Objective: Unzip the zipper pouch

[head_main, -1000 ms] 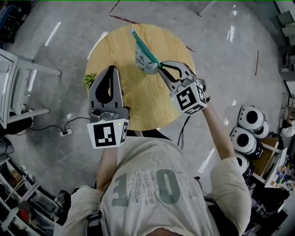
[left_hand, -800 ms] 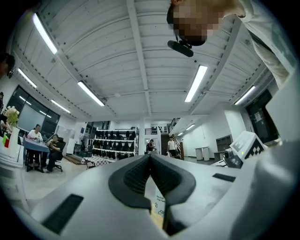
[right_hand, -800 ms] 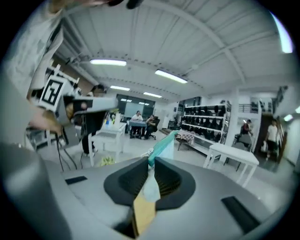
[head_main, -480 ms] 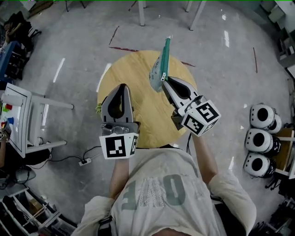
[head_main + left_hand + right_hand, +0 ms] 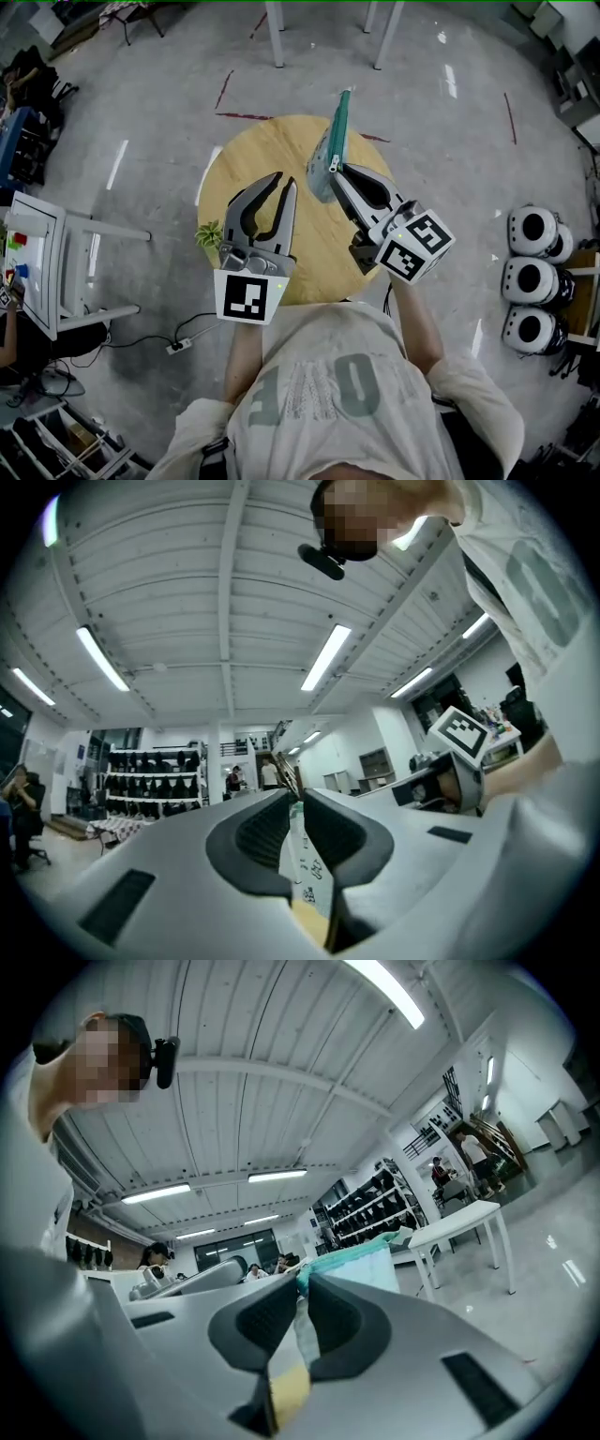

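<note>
The zipper pouch [image 5: 328,148] is in the air above the far right part of the round wooden table [image 5: 234,159] and does not touch it. It stands on its edge, and its teal zipper side runs away from you.

Your right gripper [image 5: 335,174] pinches the pouch at its near end. The jaws are pressed together on the material. In the right gripper view the pale fabric goes down between the pads, and the teal edge rises just beyond the tips.

Your left gripper [image 5: 285,180] is just to the left of the pouch, apart from it, above the middle of the table. Its jaws are only a little spread and hold nothing. In the left gripper view the white side of the pouch, with dark print, shows through the narrow slit, but it lies beyond the tips.

The pouch is seen nearly edge-on, so you cannot tell how far the zipper is open, and the slider is too small to pick out. The print is not readable. A small green plant [image 5: 208,232] at the left rim of the table is partly covered by the left gripper. Your shirt hides the near rim.
</note>
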A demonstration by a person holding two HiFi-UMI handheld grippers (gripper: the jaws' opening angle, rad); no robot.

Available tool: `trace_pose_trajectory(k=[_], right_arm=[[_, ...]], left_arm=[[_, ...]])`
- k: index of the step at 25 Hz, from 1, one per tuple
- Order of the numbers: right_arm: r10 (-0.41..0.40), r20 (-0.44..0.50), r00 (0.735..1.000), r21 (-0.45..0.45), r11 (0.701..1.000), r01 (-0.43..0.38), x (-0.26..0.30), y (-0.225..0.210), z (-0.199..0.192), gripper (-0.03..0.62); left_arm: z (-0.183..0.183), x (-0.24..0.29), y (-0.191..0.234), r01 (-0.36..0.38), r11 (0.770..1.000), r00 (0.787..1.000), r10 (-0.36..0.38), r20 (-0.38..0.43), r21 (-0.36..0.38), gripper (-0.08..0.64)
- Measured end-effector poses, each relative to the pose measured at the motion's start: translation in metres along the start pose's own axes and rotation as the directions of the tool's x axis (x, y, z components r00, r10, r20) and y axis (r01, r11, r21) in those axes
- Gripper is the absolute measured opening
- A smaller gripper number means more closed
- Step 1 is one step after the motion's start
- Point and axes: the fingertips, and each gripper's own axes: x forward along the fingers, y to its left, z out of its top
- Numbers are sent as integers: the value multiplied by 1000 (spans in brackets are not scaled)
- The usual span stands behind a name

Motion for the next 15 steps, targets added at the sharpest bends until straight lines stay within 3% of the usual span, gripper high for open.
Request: trace_pose_trajectory(k=[3, 6, 12, 15], right_arm=[[37, -29, 999, -14, 999, -38, -1, 4, 0, 57], [81, -65, 995, -22, 996, -82, -3, 7, -1, 57], [139, -196, 971, -136, 976, -167, -7, 20, -13, 57], [127, -271, 954, -225, 955, -191, -8, 25, -21, 57]], left_arm=[[-6, 6, -26, 152, 976, 987, -141, -76, 158, 26], [-9, 10, -45, 258, 935, 965, -235, -121, 242, 26], [-21, 9, -59, 313, 885, 945, -255, -202, 346, 26], [-31, 7, -64, 342, 811, 932, -226, -284, 475, 26]])
